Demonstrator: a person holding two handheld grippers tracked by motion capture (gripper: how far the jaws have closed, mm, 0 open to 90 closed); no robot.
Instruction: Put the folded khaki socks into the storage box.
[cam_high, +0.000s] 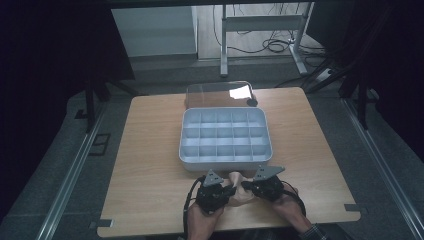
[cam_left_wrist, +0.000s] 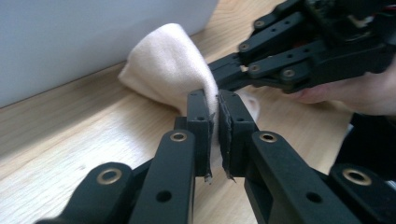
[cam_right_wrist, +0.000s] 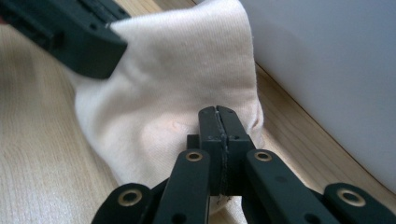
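Note:
A cream cloth (cam_high: 238, 179) is bunched on the wooden table just in front of a grey divided box (cam_high: 182, 136). My left gripper (cam_high: 230, 189) comes at it from the left and my right gripper (cam_high: 246, 186) from the right, tips almost meeting. In the left gripper view, the left gripper (cam_left_wrist: 217, 100) pinches a fold of the cloth (cam_left_wrist: 168, 60), with the right gripper (cam_left_wrist: 219, 74) clamped on it just behind. Over in the right gripper view, the right gripper (cam_right_wrist: 218, 112) is shut tight on the cloth (cam_right_wrist: 173, 79), and the left gripper (cam_right_wrist: 109, 44) holds its upper corner.
The box has several empty compartments, and its clear lid (cam_high: 215, 92) lies open behind it. A small black round thing (cam_high: 252, 102) sits by the lid. The box wall (cam_left_wrist: 70, 37) stands close behind the cloth. A person's hands (cam_high: 200, 220) hold both grippers near the table's front edge.

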